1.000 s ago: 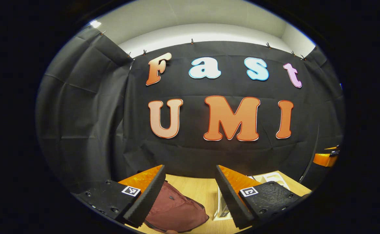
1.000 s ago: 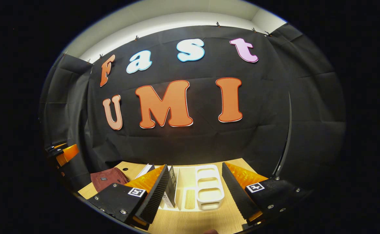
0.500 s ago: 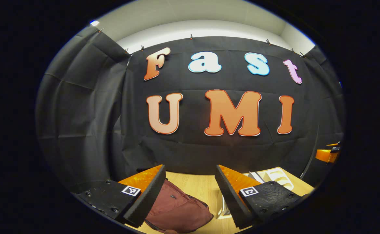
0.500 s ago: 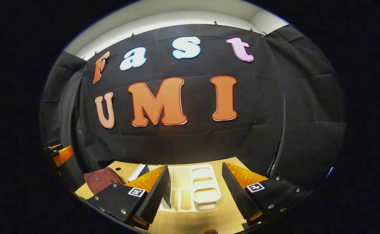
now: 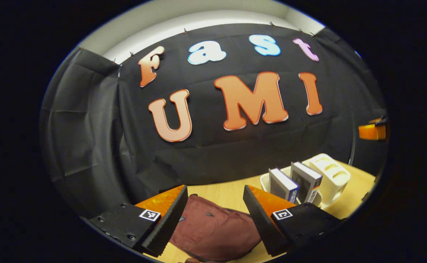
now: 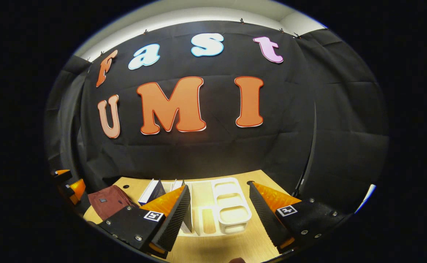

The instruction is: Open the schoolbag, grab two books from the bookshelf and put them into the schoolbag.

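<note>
Schoolbag (image 5: 213, 230), dark maroon and slumped flat, lies on the pale wooden counter (image 5: 222, 193) toward its left end, and from where the left tongs (image 5: 215, 215) hang it sits directly below and between their two fingers, which are spread wide with nothing between them. Off to the right along the counter stands a white bookshelf (image 5: 330, 179), a plastic rack with open slots, and two books (image 5: 295, 182) stand upright in it side by side, close to the rack's left end. In the right gripper view the right tongs (image 6: 218, 215) hover over that same rack (image 6: 231, 208), fingers parted and empty, with the rack's slotted part showing in the gap between them and the books (image 6: 155, 191) just behind the left finger. The bag (image 6: 107, 201) shows there near the counter's left edge, well apart from the rack.
</note>
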{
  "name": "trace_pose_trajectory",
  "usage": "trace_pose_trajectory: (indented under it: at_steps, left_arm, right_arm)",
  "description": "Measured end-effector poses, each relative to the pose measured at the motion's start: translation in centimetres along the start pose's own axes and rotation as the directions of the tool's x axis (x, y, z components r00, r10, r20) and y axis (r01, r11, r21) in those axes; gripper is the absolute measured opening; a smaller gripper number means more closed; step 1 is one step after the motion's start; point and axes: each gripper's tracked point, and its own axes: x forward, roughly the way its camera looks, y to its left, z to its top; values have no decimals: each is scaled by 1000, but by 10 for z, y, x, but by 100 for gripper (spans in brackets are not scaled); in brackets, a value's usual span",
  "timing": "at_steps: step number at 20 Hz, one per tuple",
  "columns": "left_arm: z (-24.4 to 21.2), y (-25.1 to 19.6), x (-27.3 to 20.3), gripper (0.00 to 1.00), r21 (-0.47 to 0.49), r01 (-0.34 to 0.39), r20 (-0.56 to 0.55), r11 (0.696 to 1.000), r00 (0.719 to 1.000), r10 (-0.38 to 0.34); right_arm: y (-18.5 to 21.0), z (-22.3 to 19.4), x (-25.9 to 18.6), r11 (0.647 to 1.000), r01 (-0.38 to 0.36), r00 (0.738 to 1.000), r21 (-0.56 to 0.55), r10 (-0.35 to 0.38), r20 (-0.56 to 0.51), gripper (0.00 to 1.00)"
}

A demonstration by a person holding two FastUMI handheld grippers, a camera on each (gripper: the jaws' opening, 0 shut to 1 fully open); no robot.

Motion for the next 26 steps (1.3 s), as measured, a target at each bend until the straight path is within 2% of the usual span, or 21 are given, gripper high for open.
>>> trace_pose_trajectory:
  at_steps: [4,7,8,10,12,17,20,22,24,25,26]
  left_arm:
    - [-70,-44,11,96,85,122,-132,989,985,-111]
    - [-126,-80,14,96,159,237,-260,958,946,-191]
    - [-148,-88,13,96,195,262,-324,945,927,-190]
    - [-186,-105,12,98,249,303,-383,920,903,-194]
    - [-217,-115,14,98,271,315,-430,910,885,-178]
    - [-275,-111,18,98,331,291,-517,898,852,-86]
    - [-295,-105,18,98,292,287,-577,912,814,-71]
    - [-298,-95,20,98,276,270,-594,923,803,-57]
    - [-297,-99,16,100,219,272,-606,937,790,-88]
    - [-298,-99,14,99,197,275,-613,941,784,-101]
    - [-298,-101,14,92,193,284,-616,939,780,-109]
  right_arm:
    - [-8,-17,4,999,42,998,-11,-43,-50,97]
    - [-13,-31,6,998,59,994,-7,-60,-91,96]
    - [-16,-37,7,998,67,992,-10,-68,-110,97]
    - [-24,-48,6,996,83,986,-15,-84,-146,97]
    - [-31,-53,3,995,97,981,-24,-100,-164,97]
    - [-46,-61,-3,992,116,974,-48,-123,-190,97]
    - [-43,-65,-4,994,103,974,-22,-105,-203,97]
    - [-41,-64,-5,995,96,974,-25,-99,-202,97]
    - [-41,-65,-3,996,88,975,-25,-92,-201,97]
    - [-41,-64,-3,996,89,975,-25,-93,-200,97]
    - [-42,-64,-2,995,92,975,-28,-96,-198,97]
